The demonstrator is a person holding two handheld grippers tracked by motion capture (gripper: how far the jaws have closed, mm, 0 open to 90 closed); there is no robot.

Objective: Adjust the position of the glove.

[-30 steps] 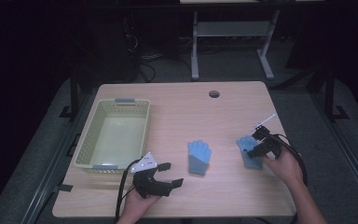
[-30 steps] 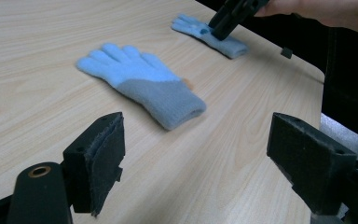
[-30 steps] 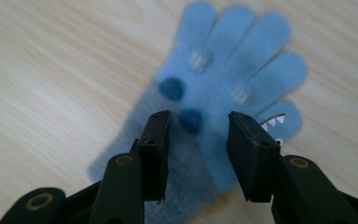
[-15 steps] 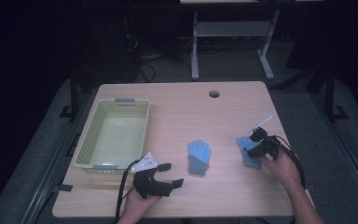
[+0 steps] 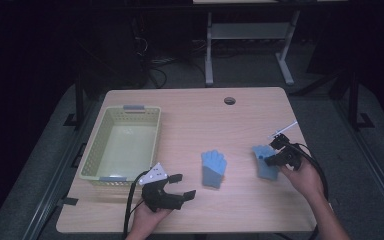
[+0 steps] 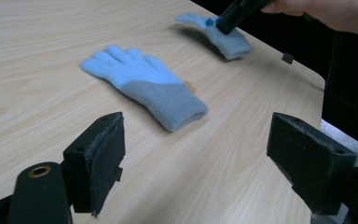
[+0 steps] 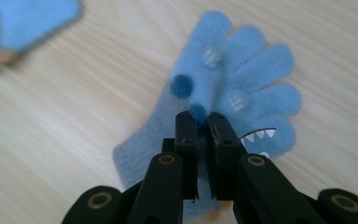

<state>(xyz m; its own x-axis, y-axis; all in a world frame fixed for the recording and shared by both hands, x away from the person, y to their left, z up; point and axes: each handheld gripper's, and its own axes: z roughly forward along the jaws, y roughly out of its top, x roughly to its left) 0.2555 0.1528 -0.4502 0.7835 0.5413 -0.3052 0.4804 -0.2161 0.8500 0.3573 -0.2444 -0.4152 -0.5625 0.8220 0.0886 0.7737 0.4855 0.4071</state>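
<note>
Two light-blue knit gloves lie on the wooden table. The right glove point(image 5: 265, 167) point(image 7: 247, 84) point(image 6: 230, 41) has dark-blue dots and a toothed face mark. My right gripper point(image 5: 269, 159) point(image 7: 203, 119) point(image 6: 235, 14) comes down on it; its jaws have just been closing and now pinch a fold of its palm fabric. The other glove point(image 5: 213, 167) point(image 6: 144, 86) lies flat at the table's middle, grey cuff toward me. My left gripper point(image 5: 184, 185) point(image 6: 205, 158) rests near the front edge, open, nothing between its pads, pointing at that glove.
A pale yellow-green plastic basket point(image 5: 92, 150) stands at the table's left with nothing visible inside. A cable hole point(image 5: 229, 100) sits near the far edge. The table's right edge point(image 6: 307, 70) is close behind the right glove. Dark floor and a desk frame lie beyond.
The right gripper's jaws have closed onto the right glove's fabric, with the hand shifting only slightly. The left gripper and the middle glove have stayed put.
</note>
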